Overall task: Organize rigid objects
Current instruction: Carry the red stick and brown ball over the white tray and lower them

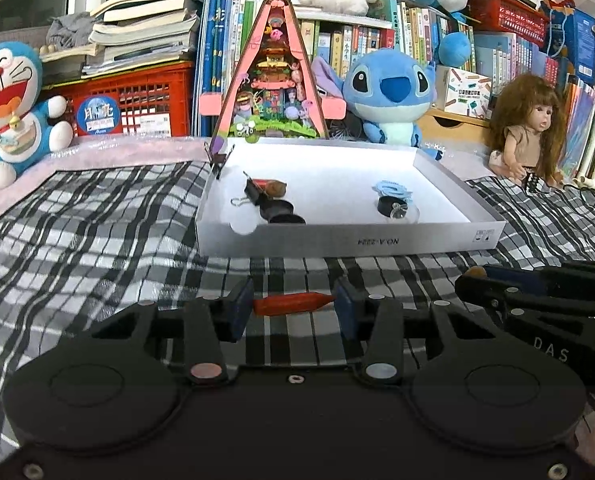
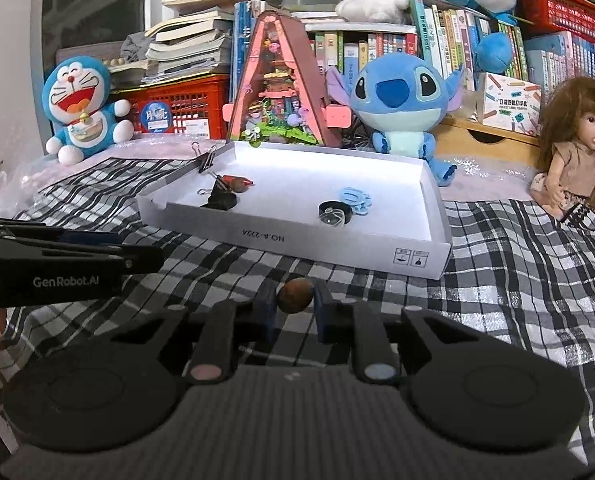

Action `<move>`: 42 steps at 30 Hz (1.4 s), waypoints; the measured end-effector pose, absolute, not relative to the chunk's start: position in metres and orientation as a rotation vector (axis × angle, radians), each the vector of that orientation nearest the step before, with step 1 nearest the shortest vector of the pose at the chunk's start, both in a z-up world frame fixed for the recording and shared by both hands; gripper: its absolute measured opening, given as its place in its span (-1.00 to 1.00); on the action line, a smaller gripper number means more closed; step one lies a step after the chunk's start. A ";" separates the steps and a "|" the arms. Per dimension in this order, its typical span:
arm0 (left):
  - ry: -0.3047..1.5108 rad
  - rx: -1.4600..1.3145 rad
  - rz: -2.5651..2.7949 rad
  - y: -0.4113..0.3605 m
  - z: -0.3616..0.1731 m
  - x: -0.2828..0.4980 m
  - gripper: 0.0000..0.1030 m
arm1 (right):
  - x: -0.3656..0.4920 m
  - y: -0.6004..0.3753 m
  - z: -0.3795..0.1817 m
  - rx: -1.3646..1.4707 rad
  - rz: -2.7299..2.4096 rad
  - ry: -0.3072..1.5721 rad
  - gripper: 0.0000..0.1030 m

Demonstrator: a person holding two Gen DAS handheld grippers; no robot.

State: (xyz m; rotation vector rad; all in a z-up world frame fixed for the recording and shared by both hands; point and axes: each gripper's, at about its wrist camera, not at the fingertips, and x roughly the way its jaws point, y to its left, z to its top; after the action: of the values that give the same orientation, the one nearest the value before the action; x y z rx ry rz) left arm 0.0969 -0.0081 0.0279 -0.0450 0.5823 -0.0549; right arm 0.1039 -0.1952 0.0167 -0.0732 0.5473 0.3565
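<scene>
My left gripper (image 1: 293, 306) is shut on a small red peg (image 1: 291, 304), held crosswise between its blue pads just above the checked cloth. My right gripper (image 2: 295, 300) is shut on a brown round nut (image 2: 295, 295). Both hover in front of the white shallow box (image 1: 353, 242) (image 2: 297, 240). Inside the box lie a black binder clip with a red piece and a brown nut (image 1: 263, 192), a black round cap (image 1: 283, 216), and a light blue ring beside a black cap (image 1: 391, 200) (image 2: 339, 208). The right gripper (image 1: 537, 292) shows at the left wrist view's right edge.
A black-and-white checked cloth (image 1: 97, 232) covers the surface. Behind the box stand a Doraemon plush (image 1: 9, 108), a pink triangular model house (image 1: 273, 80), a Stitch plush (image 1: 389, 92) and a doll (image 1: 525, 132). A binder clip (image 2: 205, 158) is clamped on the box's far left corner.
</scene>
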 end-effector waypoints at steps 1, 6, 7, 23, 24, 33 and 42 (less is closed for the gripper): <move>0.581 -0.043 -0.055 -0.007 0.029 0.098 -0.20 | 0.105 -0.195 0.017 -0.070 0.355 0.548 -0.53; 0.573 -0.041 -0.049 -0.004 0.035 0.106 -0.19 | 0.112 -0.196 0.021 -0.060 0.349 0.547 -0.53; 0.570 -0.041 -0.047 -0.003 0.037 0.108 -0.19 | 0.113 -0.197 0.022 -0.056 0.347 0.547 -0.53; 0.567 -0.028 -0.036 -0.002 0.042 0.129 -0.19 | 0.136 -0.196 0.031 -0.013 0.322 0.552 -0.53; 0.566 -0.026 -0.036 -0.003 0.043 0.130 -0.19 | 0.137 -0.196 0.031 -0.013 0.321 0.551 -0.53; 0.570 -0.038 -0.032 -0.002 0.043 0.140 -0.19 | 0.140 -0.195 0.033 -0.011 0.320 0.553 -0.53; 0.562 -0.045 -0.034 0.002 0.046 0.156 -0.19 | 0.157 -0.194 0.036 0.004 0.306 0.563 -0.53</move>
State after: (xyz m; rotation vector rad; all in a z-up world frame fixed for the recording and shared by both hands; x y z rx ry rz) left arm 0.1557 0.0024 0.0461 -0.0445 0.5621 -0.0336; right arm 0.1574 -0.1937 0.0361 0.0039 0.5631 0.3064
